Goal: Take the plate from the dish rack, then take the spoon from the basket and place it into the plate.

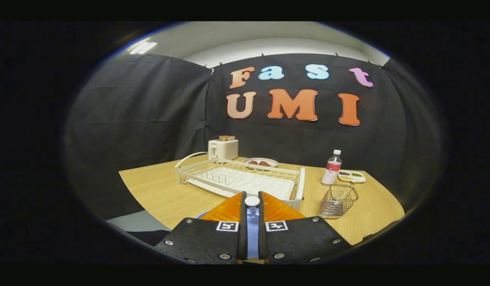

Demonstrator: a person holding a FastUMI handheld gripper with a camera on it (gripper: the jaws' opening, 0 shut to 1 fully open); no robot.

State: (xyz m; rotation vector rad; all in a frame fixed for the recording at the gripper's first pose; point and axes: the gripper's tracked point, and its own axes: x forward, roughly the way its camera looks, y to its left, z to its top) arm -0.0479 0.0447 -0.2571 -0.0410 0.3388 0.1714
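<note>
the jaws (252,202) are pinched on a blue spoon (252,228) with a white end, held upright between them. it is light, stiff and slick, so grip the handle. just beyond: white wire dish rack (239,178); wire basket (338,201) right. plate unclear. bottle (332,169) label unreadable.

The gripper (252,210) jaws sit nearly closed, apparently pinching something (narrow gap).
</note>
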